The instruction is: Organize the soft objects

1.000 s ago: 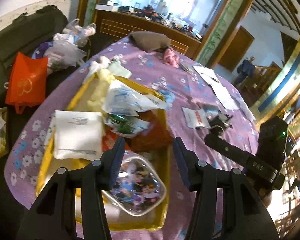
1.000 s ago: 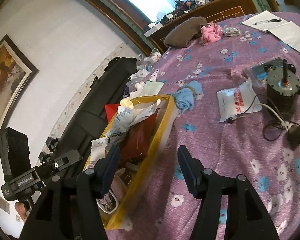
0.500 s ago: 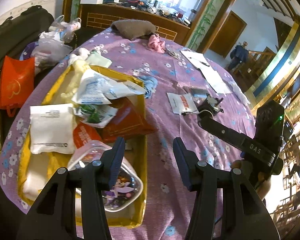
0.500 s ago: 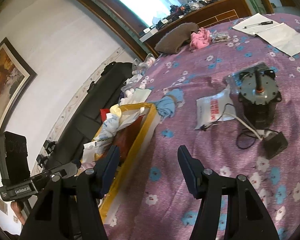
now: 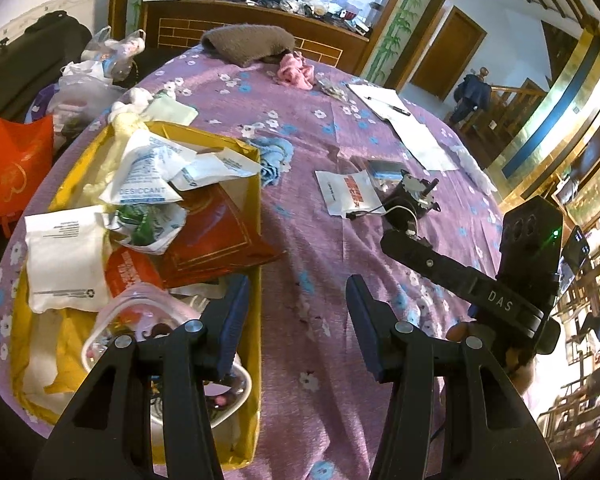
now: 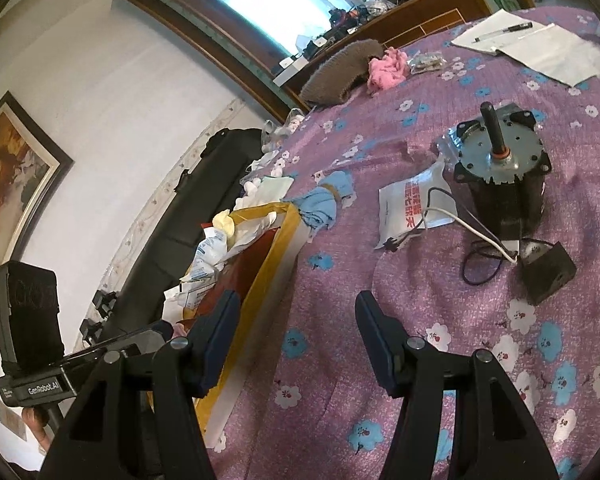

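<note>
Claws both stand released, holding nothing: left claw (image 5: 296, 312) hangs right of the yellow box (image 5: 256, 240); right claw (image 6: 296, 328) has the blue cloth (image 6: 324, 204) ahead.

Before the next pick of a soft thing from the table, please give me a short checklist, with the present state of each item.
1. Left gripper empty and open: ok, nothing between its fingers.
2. Right gripper empty and open: ok, only purple tablecloth below it.
3. Soft target free to take: ok, the blue cloth lies on the table beside the yellow box, uncovered.
4. Hard things clear of the path: not ok, the motor and its wires stand near on the right.
5. Room in the box: cannot tell, packets pile high in it.
6. Pink cloth reachable: cannot tell, it lies at the far edge.
</note>
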Action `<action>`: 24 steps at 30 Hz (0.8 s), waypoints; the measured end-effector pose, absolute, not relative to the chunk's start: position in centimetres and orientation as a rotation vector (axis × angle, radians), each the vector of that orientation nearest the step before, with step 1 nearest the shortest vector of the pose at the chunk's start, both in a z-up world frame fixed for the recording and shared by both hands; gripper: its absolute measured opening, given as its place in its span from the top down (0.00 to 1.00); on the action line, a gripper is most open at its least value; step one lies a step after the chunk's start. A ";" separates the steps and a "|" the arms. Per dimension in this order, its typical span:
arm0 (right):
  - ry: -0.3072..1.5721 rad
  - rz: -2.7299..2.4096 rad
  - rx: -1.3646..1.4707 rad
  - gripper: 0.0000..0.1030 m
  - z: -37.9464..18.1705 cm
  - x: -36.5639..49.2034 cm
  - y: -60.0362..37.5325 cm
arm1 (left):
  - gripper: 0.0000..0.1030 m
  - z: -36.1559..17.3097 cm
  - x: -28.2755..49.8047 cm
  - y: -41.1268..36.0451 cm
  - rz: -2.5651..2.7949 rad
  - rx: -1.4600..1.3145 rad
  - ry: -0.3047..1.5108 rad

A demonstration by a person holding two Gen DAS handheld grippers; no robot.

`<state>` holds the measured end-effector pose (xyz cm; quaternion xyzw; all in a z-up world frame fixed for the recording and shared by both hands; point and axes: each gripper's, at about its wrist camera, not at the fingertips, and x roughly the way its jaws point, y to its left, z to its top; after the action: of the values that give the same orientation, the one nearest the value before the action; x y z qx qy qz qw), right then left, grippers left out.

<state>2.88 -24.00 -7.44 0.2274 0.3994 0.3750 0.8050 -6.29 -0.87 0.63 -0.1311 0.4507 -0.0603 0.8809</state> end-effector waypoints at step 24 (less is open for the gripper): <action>0.808 0.787 0.531 0.34 -6.9 2.7 -25.0 | 0.52 -0.3 -5.5 -2.0 -0.145 -0.257 0.979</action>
<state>2.69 -24.96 -6.86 0.2488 0.3784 0.3685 0.8119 -5.54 -2.04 -0.31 -0.1230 0.4685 -0.0692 0.8721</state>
